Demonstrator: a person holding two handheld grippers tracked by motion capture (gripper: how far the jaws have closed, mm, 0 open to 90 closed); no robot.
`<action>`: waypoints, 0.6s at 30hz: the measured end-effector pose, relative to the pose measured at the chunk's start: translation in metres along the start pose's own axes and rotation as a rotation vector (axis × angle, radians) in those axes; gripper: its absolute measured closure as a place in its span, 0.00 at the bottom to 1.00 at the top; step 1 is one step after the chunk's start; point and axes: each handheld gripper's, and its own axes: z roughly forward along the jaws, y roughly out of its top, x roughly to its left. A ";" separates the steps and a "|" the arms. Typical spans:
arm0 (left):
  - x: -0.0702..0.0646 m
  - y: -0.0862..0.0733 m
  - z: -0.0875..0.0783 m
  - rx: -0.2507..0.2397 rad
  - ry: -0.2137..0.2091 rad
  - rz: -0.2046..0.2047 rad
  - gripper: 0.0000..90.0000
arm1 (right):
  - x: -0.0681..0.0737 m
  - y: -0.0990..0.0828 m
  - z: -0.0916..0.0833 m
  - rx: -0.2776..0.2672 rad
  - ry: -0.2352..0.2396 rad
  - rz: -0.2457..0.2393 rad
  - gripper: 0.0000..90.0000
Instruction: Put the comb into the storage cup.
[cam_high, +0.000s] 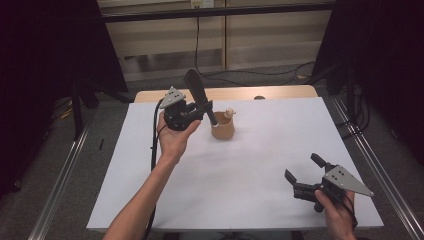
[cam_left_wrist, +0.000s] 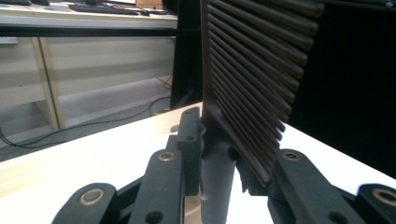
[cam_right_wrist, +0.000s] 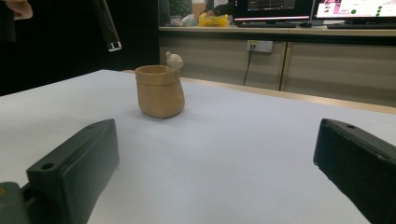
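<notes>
My left gripper (cam_high: 202, 111) is raised over the far middle of the table, shut on the handle of a black wide-toothed comb (cam_high: 196, 87). The comb tilts, teeth end up and handle end down, just over a tan cup (cam_high: 223, 129). In the left gripper view the comb (cam_left_wrist: 252, 70) rises between the jaws of the left gripper (cam_left_wrist: 224, 154). The cup (cam_right_wrist: 159, 91) carries a small pale figure (cam_right_wrist: 174, 59) on its rim, and the comb's handle tip (cam_right_wrist: 107, 28) hangs above and left of it. My right gripper (cam_high: 302, 167) stands open near the front right, nothing between its jaws.
A white sheet (cam_high: 240, 190) covers the table, with a wooden strip (cam_high: 280, 92) along the far edge. Black stands and cables sit on the floor beyond. A cable trails from the left gripper along the forearm.
</notes>
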 end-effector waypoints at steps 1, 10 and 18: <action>0.001 0.001 0.002 -0.002 0.002 0.000 0.81 | 0.000 0.000 0.000 0.000 0.004 0.000 0.00; 0.005 0.009 0.012 -0.007 0.013 0.012 0.81 | 0.000 -0.001 0.000 0.000 0.008 0.008 0.00; 0.009 0.010 0.022 -0.003 0.026 0.024 0.81 | 0.000 -0.001 0.000 0.000 0.011 0.013 0.00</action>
